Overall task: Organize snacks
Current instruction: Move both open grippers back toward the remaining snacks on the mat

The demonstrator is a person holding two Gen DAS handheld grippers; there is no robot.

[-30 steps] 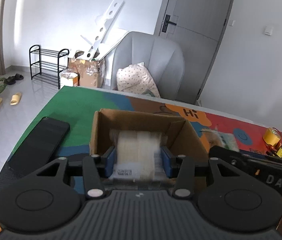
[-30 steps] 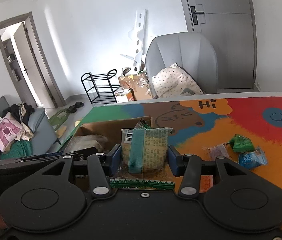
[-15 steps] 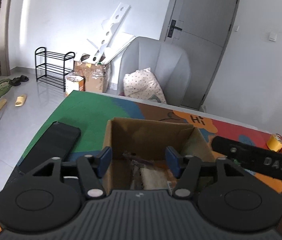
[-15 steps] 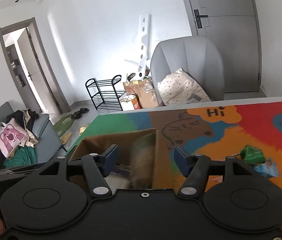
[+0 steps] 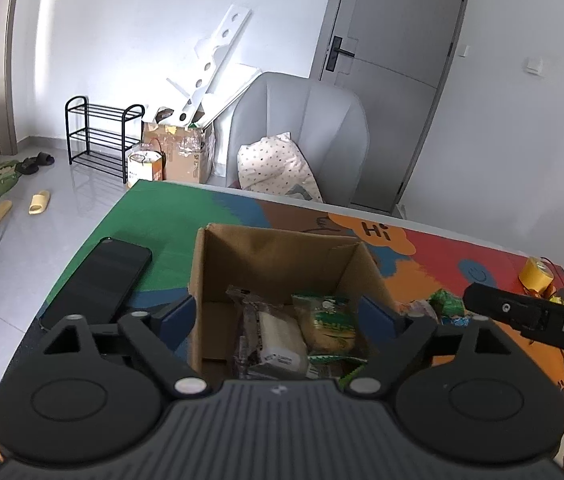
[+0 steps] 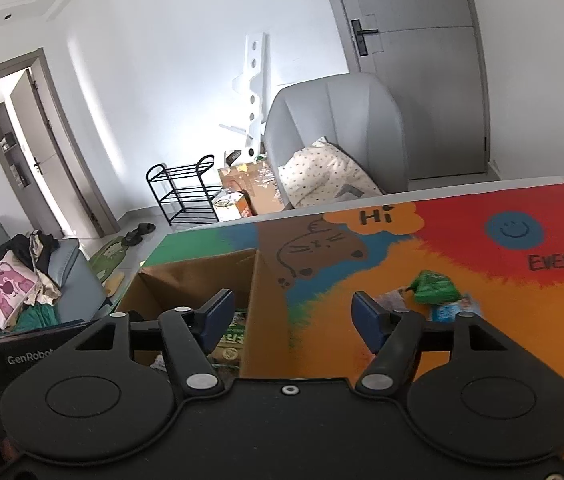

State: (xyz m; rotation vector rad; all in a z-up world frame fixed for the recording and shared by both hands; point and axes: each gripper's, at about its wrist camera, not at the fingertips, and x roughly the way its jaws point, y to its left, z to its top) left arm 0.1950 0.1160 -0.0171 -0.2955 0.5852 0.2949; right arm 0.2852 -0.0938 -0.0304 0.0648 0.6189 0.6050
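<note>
My left hand-held gripper (image 5: 277, 312) sits low in the centre of its frame, its jaws having just spread wide; they now straddle the open cardboard box (image 5: 241, 252) with nothing pressed between the pads. Inside the box, in the lower middle of that view, I see a pale wrapped snack (image 5: 277, 340) lying beside a yellow-green snack packet (image 5: 328, 322), the two touching.

My right hand-held gripper (image 6: 294, 312) has also just been opening and is released, empty. Its left pad hangs over the box interior and its right pad over the orange part of the desk (image 6: 482, 272), with the box's right wall between them.

Right of centre in the right-wrist view, a green packet (image 6: 434, 286) and a blue packet (image 6: 452, 310) lie loose on the desk, near each other and outside the box. A black phone (image 5: 97, 280) lies on the green area left of the box in the left-wrist view. A yellow tape roll (image 5: 536, 276) rests at the right edge.
</note>
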